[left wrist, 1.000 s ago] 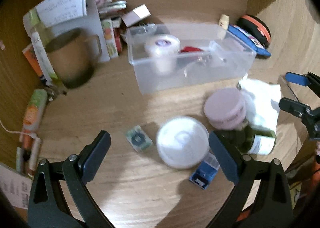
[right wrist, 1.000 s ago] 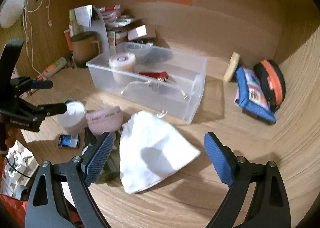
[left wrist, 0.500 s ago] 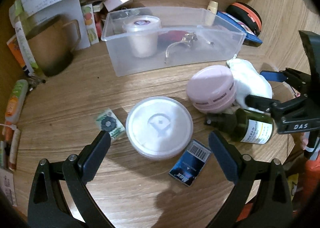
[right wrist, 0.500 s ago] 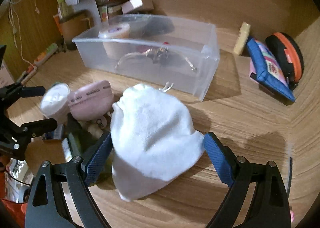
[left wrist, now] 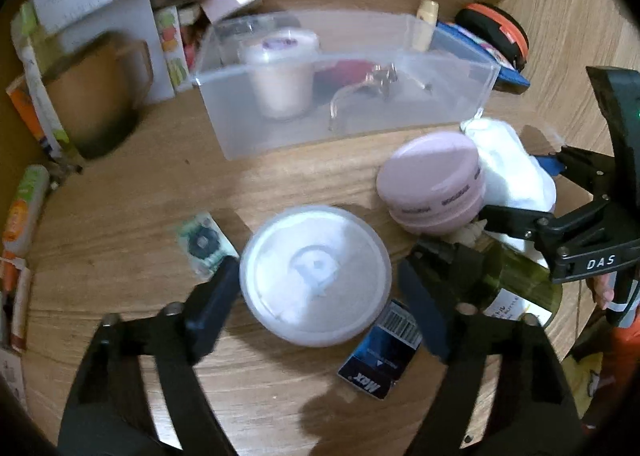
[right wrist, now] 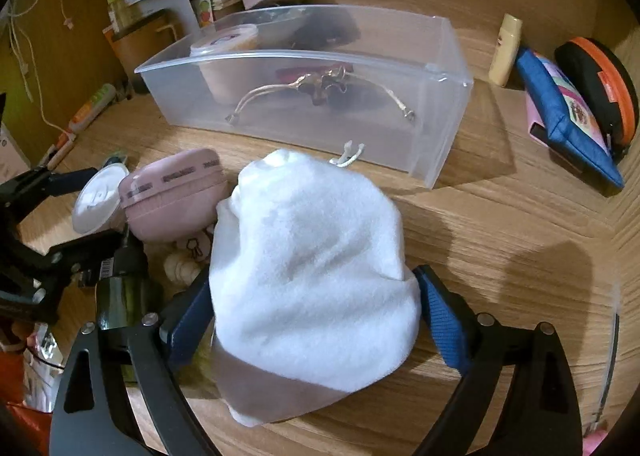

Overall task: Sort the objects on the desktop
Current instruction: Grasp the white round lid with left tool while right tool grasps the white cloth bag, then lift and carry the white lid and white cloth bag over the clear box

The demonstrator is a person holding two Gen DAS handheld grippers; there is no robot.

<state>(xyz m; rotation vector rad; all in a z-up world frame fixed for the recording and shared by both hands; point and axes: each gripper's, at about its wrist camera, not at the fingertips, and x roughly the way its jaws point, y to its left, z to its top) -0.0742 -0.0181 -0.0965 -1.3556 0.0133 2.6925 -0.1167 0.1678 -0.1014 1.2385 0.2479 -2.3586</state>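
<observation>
A round white lidded tub point(left wrist: 315, 275) lies on the wooden desk between the fingers of my open left gripper point(left wrist: 320, 306); the pads stand beside its rim. A white cloth pouch point(right wrist: 312, 268) lies between the fingers of my open right gripper point(right wrist: 316, 320). A pink round case point(left wrist: 434, 184) sits next to both; it also shows in the right wrist view point(right wrist: 172, 196). A clear plastic bin point(left wrist: 348, 80) behind holds a white cup point(left wrist: 282, 72) and glasses point(right wrist: 320, 90).
A dark green bottle point(left wrist: 516, 284) and a blue box point(left wrist: 380, 356) lie right of the tub, a small green packet point(left wrist: 204, 244) left. A brown mug point(left wrist: 96, 96) and boxes stand back left. A blue pouch point(right wrist: 568, 116) and an orange-black case point(right wrist: 600, 92) lie right.
Both grippers have come down and forward. The left one now straddles the white tub and the right one straddles the white pouch; both jaw gaps look narrower.
</observation>
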